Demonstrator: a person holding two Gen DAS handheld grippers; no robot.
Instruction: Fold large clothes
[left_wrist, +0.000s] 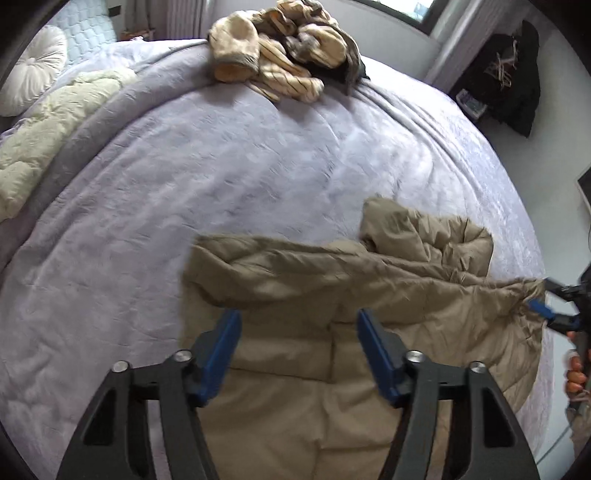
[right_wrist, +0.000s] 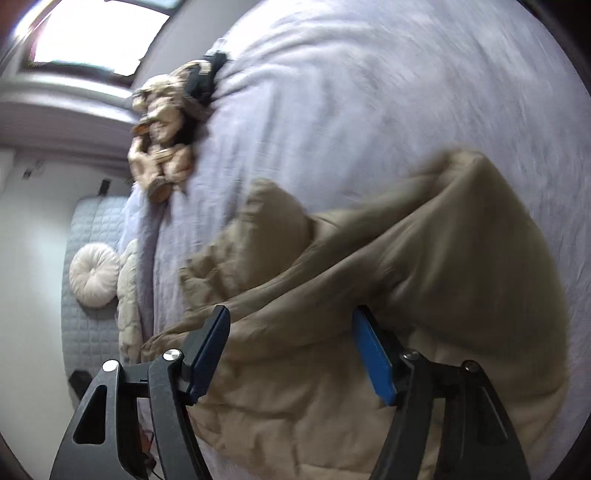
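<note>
A tan padded jacket (left_wrist: 332, 295) lies rumpled on the lavender bedspread (left_wrist: 221, 166), near the front edge of the bed. My left gripper (left_wrist: 297, 323) hovers over its near part, open, with the blue pads (left_wrist: 221, 343) wide apart and the cloth lying loose below them. My right gripper (left_wrist: 546, 299) shows at the jacket's right corner, held by a hand. In the right wrist view the right gripper (right_wrist: 291, 325) is open above a raised fold of the jacket (right_wrist: 406, 258); its pads (right_wrist: 373, 354) do not press on the cloth.
A heap of beige and dark clothes (left_wrist: 284, 48) sits at the far edge of the bed. A pale green quilt (left_wrist: 48, 122) and a round white cushion (left_wrist: 33, 66) lie at the left. Dark garments (left_wrist: 506, 74) hang by the wall at the right.
</note>
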